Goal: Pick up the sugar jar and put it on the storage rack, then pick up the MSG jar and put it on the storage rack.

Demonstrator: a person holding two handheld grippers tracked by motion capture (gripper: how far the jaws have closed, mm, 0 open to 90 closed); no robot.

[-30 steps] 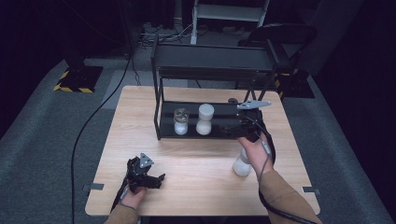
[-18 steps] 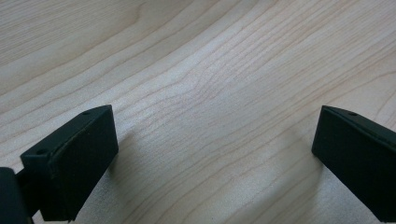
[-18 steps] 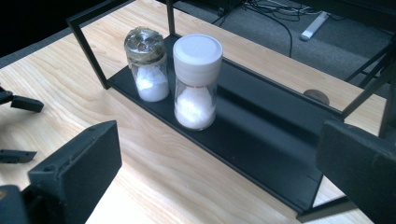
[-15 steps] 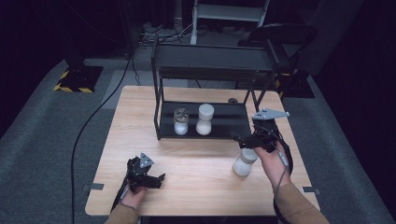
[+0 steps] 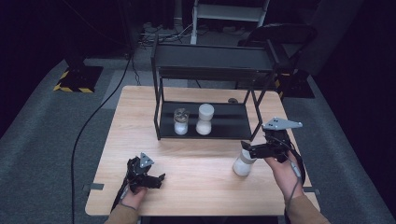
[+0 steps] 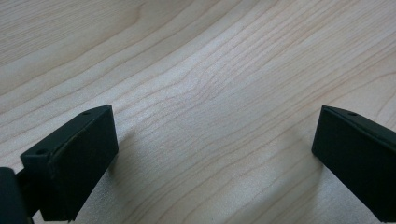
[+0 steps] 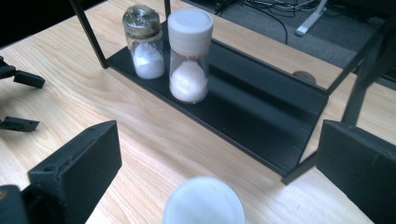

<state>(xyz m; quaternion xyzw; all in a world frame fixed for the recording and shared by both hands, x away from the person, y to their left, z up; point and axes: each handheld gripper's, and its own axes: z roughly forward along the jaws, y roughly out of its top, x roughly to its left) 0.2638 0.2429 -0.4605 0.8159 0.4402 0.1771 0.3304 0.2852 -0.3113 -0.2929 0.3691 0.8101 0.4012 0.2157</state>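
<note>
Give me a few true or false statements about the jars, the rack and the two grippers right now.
1. Two jars stand on the rack's lower shelf. True.
2. The right gripper is clamped on the white-lidded jar on the table. False: its jaws stand open, apart from the lid.
3. The left gripper holds a jar. False: open over bare table.
4. The metal-lidded jar stands beside the taller white-capped jar. True.

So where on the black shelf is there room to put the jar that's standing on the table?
The right half of the black shelf, between the white-lid jar and the right posts, is bare. The left part is crowded: the dark-lid jar stands right beside it. The right tongs hang open above the table jar.
</note>
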